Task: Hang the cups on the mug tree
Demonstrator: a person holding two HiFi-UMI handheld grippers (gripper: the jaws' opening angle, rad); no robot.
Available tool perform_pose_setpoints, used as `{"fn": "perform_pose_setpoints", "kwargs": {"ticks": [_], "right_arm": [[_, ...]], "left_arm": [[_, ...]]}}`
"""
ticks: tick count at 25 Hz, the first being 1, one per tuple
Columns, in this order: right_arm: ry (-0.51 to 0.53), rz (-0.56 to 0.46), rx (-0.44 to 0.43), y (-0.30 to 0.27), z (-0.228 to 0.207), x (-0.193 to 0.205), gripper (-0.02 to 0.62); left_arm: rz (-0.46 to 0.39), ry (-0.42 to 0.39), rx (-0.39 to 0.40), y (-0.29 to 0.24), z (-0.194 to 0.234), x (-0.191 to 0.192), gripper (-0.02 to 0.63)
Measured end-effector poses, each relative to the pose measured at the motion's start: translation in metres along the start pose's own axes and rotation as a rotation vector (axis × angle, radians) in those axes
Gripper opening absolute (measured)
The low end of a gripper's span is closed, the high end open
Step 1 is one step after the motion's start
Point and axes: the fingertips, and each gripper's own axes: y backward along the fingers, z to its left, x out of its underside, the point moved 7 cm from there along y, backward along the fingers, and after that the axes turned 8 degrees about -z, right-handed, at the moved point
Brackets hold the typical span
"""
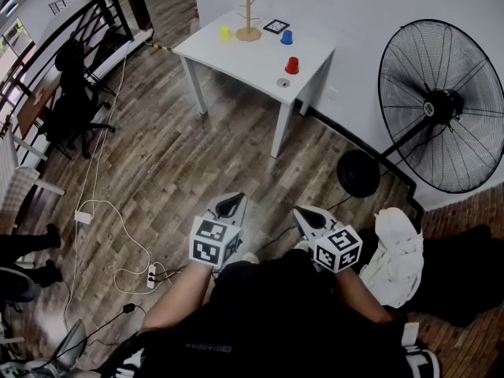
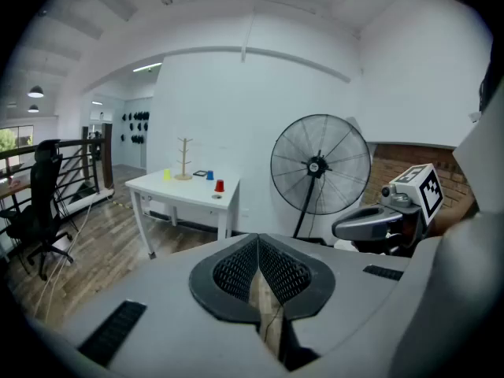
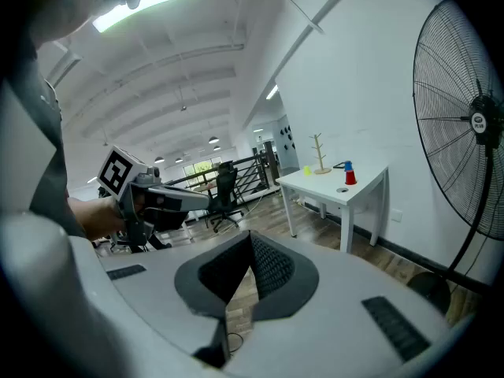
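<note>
A: At the left edge a black office chair (image 1: 72, 93) is seen by the railing. White cables (image 1: 98, 211) are trailed over the wooden floor (image 1: 197, 156) below it.

B: And the task's things, where are they placed?

A: At the upper middle of the frame, on the white table (image 1: 244, 57). Left to right, a yellow cup (image 1: 226, 33) is stood just beside the wooden mug tree (image 1: 249, 10). Then a blue cup (image 1: 287, 37) is seen, and a red cup (image 1: 292, 65) nearer the table's front edge. All three are set on the tabletop, not yet hung.

B: The grippers now!

A: Both are held low in the frame, close to the person's body and well apart from the table. The left gripper (image 1: 230, 205) is found at the lower middle. Its fingers (image 2: 236, 270) are pressed together, nothing is caught between them, and the cups are seen small and far beyond the tips. Just to its right the right gripper (image 1: 313, 217) is held, fingers (image 3: 272, 266) likewise closed and empty, with the table seen in the distance at the right of its own view.

B: And further right?

A: A big black standing fan (image 1: 441, 105) is set against the wall. A white cloth (image 1: 394, 250) is heaped at the lower right.
</note>
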Motion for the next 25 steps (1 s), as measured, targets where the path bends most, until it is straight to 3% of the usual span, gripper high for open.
{"fn": "perform_pose_setpoints", "kwargs": {"ticks": [13, 19, 25], "right_arm": [[0.028, 0.013, -0.014, -0.009, 0.006, -0.003, 0.006], [0.050, 0.048, -0.017, -0.020, 0.011, -0.001, 0.006], [0.047, 0.044, -0.022, -0.035, 0.016, -0.005, 0.006]], "left_arm": [[-0.011, 0.004, 0.004, 0.004, 0.006, 0.002, 0.017], [0.029, 0.033, 0.026, 0.004, 0.013, 0.011, 0.017], [0.034, 0.022, -0.020, 0.016, 0.030, 0.016, 0.017]]}}
